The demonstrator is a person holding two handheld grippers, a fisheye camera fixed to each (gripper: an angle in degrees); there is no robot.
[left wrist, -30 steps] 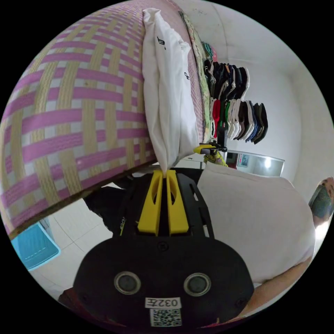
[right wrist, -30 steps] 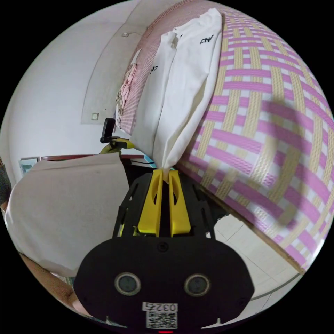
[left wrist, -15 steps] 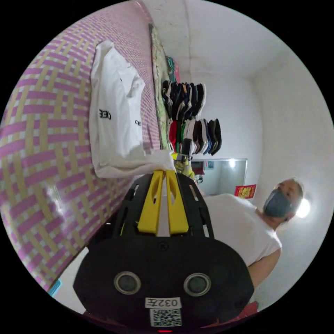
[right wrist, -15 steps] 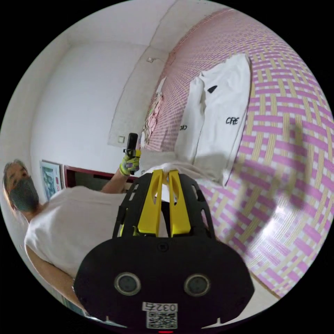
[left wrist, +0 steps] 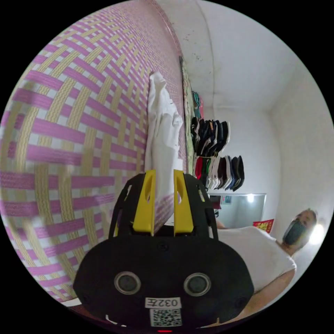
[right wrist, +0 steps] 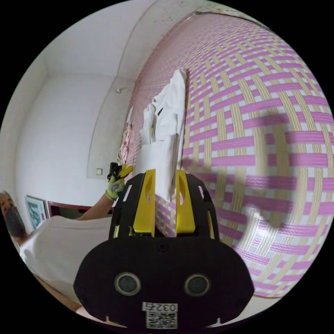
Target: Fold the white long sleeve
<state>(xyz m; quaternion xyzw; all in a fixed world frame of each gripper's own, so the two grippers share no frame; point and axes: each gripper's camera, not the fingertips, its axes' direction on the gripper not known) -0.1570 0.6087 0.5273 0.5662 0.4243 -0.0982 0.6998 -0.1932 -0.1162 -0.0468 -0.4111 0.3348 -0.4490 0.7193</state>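
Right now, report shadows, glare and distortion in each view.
Right gripper view: a dark shadow falls on the woven mat, with a pale glare patch lower down; left gripper view: a bright lamp flares at the edge; in both views the fisheye bends the mat's stripes.

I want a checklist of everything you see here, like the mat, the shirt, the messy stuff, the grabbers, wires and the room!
Surface: pink and yellow woven mat, seen edge-on in both views.
Job's things: white shirt lies folded on the mat, with no jaw touching it.
Clutter: a stack of folded clothes sits at the far side of the mat; a pinkish cloth pile lies at the mat's other side.
Grippers: left hand-held gripper is open with nothing between its jaws; right hand-held gripper is likewise open. The left one also shows far off in the right gripper view, in a gloved hand.
Cables: nothing seen.
Surroundings: white walls, a framed picture, and a person in a white top.
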